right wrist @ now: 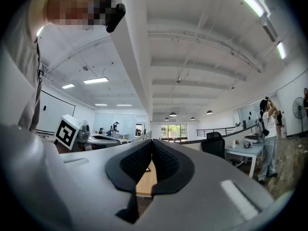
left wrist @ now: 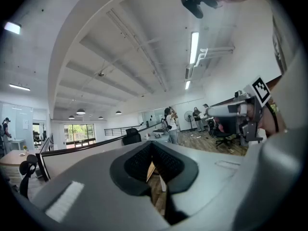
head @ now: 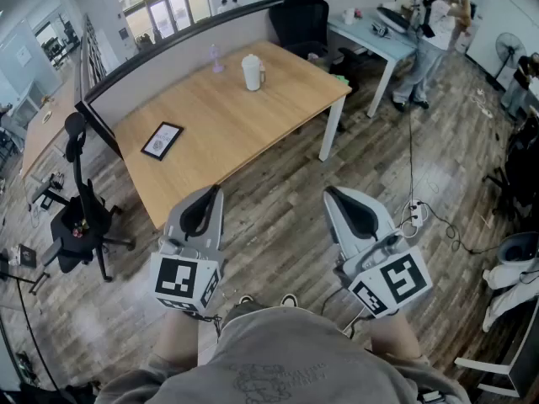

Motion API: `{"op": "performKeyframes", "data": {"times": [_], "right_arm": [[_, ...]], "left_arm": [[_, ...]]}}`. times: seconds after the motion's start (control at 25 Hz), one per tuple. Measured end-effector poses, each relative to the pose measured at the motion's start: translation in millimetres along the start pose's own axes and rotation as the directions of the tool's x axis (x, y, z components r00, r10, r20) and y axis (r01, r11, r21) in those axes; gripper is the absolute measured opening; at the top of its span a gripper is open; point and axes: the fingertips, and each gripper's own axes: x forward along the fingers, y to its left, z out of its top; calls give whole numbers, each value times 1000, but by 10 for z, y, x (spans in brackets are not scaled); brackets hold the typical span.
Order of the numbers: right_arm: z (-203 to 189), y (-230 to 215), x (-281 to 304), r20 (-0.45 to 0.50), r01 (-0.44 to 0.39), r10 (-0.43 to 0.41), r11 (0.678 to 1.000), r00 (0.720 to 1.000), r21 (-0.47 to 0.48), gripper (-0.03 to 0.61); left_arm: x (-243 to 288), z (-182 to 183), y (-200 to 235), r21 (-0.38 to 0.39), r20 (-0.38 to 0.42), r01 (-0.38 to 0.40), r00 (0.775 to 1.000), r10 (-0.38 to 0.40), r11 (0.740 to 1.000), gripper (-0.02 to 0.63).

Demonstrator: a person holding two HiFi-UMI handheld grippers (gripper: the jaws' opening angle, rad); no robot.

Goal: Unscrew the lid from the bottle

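Note:
A white bottle (head: 253, 71) with its lid on stands upright at the far side of the wooden table (head: 227, 133). Both grippers are held level near my body, above the floor and short of the table's near edge. My left gripper (head: 211, 197) is shut with nothing between its dark pads (left wrist: 139, 160). My right gripper (head: 336, 199) is likewise shut and empty, pads (right wrist: 166, 160) together. In the left gripper view the right gripper's marker cube (left wrist: 260, 90) shows at the right. The bottle is hidden in both gripper views.
A black-framed card (head: 162, 140) lies on the table's left part, and a small lilac object (head: 216, 57) stands at the far edge. A black office chair (head: 80, 217) is at the left. A power strip and cable (head: 413, 213) lie on the floor at the right. A person (head: 434, 32) stands by a white desk (head: 370, 36).

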Motion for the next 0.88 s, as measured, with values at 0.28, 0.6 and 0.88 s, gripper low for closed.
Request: {"op": "performKeyframes", "data": {"times": [0.28,0.6,0.88], "right_arm": [[73,-103,-87,44,34,-35,999,998,37,11],[39,-164,-189,32,37,-37,999,999,13,12],[67,-371,-223,79,121,-125,991,989,51,244]], "left_arm": [[-5,-17,-81,-25,-4,2,1000,-3,1000,2],[-3,68,-97,-36,27,-36,999,37,999,2],[99,-11,-38,-75,-1,-75,997,75,994,288]]}}
